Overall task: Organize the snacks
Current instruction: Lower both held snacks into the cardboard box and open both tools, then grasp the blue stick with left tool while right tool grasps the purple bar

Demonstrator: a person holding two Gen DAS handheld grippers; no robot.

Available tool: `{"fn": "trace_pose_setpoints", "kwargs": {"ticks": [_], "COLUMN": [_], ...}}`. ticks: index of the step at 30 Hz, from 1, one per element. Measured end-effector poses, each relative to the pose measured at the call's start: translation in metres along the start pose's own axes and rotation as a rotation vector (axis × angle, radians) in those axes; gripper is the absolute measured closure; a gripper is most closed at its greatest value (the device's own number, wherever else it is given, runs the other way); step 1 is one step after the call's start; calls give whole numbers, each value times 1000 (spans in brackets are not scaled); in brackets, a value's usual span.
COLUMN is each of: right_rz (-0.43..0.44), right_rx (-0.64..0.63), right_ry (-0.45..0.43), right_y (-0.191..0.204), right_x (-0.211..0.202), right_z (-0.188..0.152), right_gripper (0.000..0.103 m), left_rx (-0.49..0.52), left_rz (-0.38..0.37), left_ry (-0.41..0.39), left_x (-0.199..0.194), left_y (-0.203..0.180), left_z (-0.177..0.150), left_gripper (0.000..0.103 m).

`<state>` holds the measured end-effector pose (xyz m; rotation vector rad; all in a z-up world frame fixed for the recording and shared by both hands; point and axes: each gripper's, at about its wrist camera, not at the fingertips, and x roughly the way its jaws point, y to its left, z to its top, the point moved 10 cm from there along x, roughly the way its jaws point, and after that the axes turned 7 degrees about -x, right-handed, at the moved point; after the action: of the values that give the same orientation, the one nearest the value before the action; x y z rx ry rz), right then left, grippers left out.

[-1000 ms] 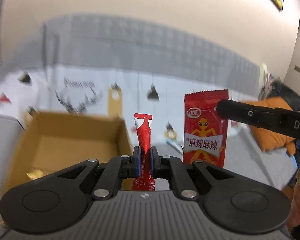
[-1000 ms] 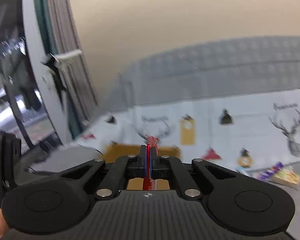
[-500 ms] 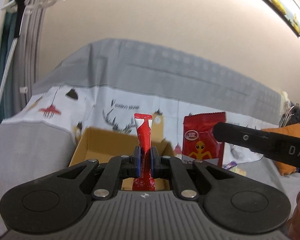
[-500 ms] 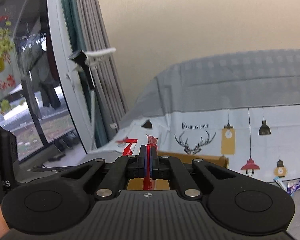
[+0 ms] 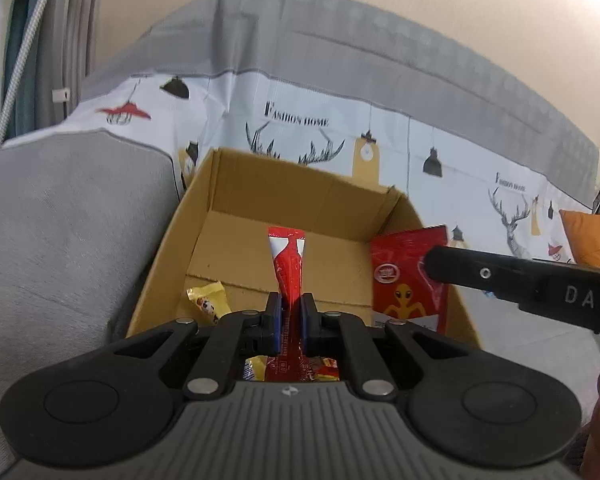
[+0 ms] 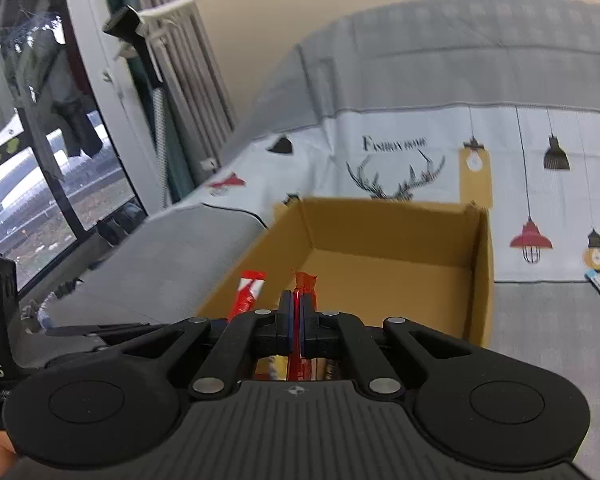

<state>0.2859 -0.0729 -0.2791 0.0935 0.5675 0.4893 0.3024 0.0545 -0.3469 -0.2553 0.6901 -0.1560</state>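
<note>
A slim red-and-white snack stick [image 5: 286, 264] stands upright between the two pads of the left gripper [image 5: 290, 312], which is clamped on its lower part; it hangs above the open cardboard box [image 5: 168, 256], over the half of the box nearest the camera. Just to its right, a flat red snack packet [image 5: 404, 280] printed with a yellow alien figure is pinched near its top corner by the right gripper [image 5: 432, 266], whose black finger reaches in from the right edge of the left wrist view; the packet hangs upright over the box's right wall. In the right wrist view the same packet [image 6: 302, 280] shows edge-on as a thin red strip squeezed between the closed pads of the right gripper [image 6: 298, 316], with the stick [image 6: 249, 290] just to its left. Inside the box, a yellow wrapped candy [image 5: 207, 300] lies on the floor by the left wall, and more wrappers [image 5: 324, 372] show under the left gripper's linkage, too hidden to identify. The box rests on a grey sofa [image 5: 60, 248], against a white printed cover [image 5: 300, 120] with deer heads and hanging lamps. An orange cushion [image 5: 592, 236] sits at the far right.
</note>
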Motion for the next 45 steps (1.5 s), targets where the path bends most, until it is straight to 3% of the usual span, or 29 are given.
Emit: {"fn": "trace_pose_setpoints", "kwargs": {"ticks": [8,9,11,12,13,15,17,19,24,29,32,40,45], "right_rz": [4,28,34,13,0,-10,-20,-28,-78,-102,-120,-212,-208], "right_rx": [35,34,19,20,29,43,42,39,41,88,123,139,288], "right_ry": [61,62,52,29,10,-20,-28,-40,-96,-139,-163,-245,-221], "right_y": [-12,-9,-5,-6,-9,-13,-18,-22,-39,-69,-92,-174,-247], "right_x": [35,36,34,30,24,14,5,-7,-49,-87,-107,-131,-114], "right_z": [-17,-17,-15,-12,-9,-5,-2,-1,-2,-8,-16,-40,-64], "right_gripper": [101,100,95,78,50,29,23,3,1,0,0,0,0], "left_rx": [-41,-49,-68,-80,-89,-93,-74,-57,-21,36,53,130,89], "left_rz": [17,7,18,33,43,58,46,45,31,15,36,-16,-53], "left_ry": [66,77,71,64,57,37,33,29,-1,-10,-2,44,108], "left_x": [25,23,16,10,5,-6,-15,-22,-41,-50,-46,1,58], "left_y": [13,13,14,16,16,14,5,-6,-45,-94,-119,-196,-236], "left_z": [-5,-5,-2,-1,1,6,9,12,18,14,8,-9,-16], "left_gripper": [92,89,70,41,17,15,15,15,8,8,0,0,0]}}
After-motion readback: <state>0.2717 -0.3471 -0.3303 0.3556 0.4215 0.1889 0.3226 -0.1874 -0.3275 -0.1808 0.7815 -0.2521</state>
